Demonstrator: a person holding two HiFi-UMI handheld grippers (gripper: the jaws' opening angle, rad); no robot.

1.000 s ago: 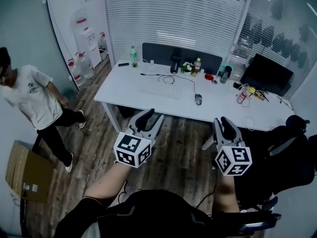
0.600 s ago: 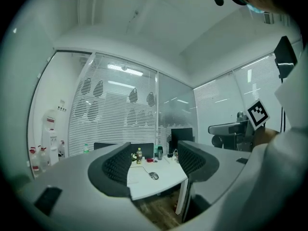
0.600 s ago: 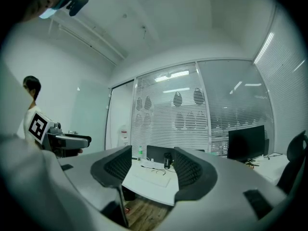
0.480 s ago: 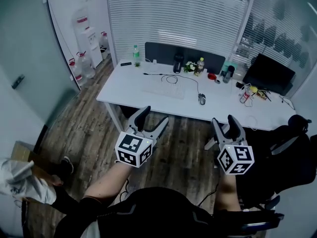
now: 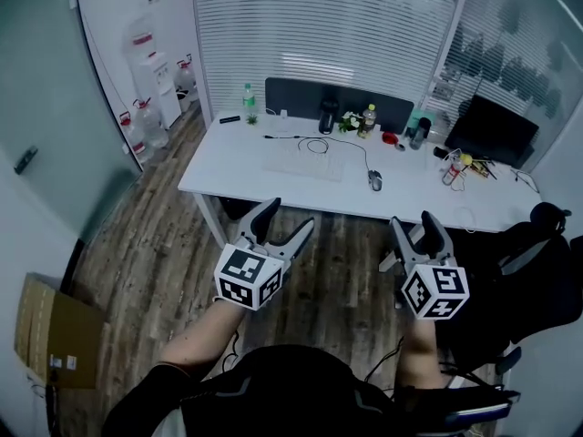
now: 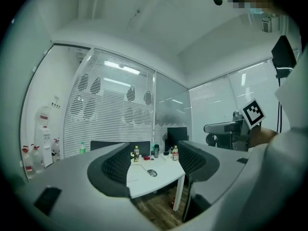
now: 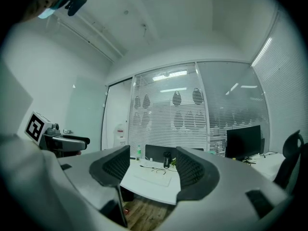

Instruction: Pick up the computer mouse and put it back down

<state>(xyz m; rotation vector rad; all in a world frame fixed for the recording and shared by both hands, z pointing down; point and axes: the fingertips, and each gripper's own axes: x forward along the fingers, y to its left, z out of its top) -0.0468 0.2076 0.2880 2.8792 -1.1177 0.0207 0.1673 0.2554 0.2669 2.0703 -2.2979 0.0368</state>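
Hovering side by side in the lower middle of the frame, the left gripper [image 5: 290,215] and right gripper [image 5: 413,221] are both released. Their jaws have just been opening, with nothing between them. Below is a wood floor [image 5: 342,276]. Well beyond, at upper centre, the mouse [image 5: 376,181] lies on a white desk [image 5: 228,173], right of a keyboard [image 5: 303,165].

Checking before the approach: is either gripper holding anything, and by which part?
Nothing is held: left gripper and right gripper have just been opening, jaws empty; the mouse lies on the desk.
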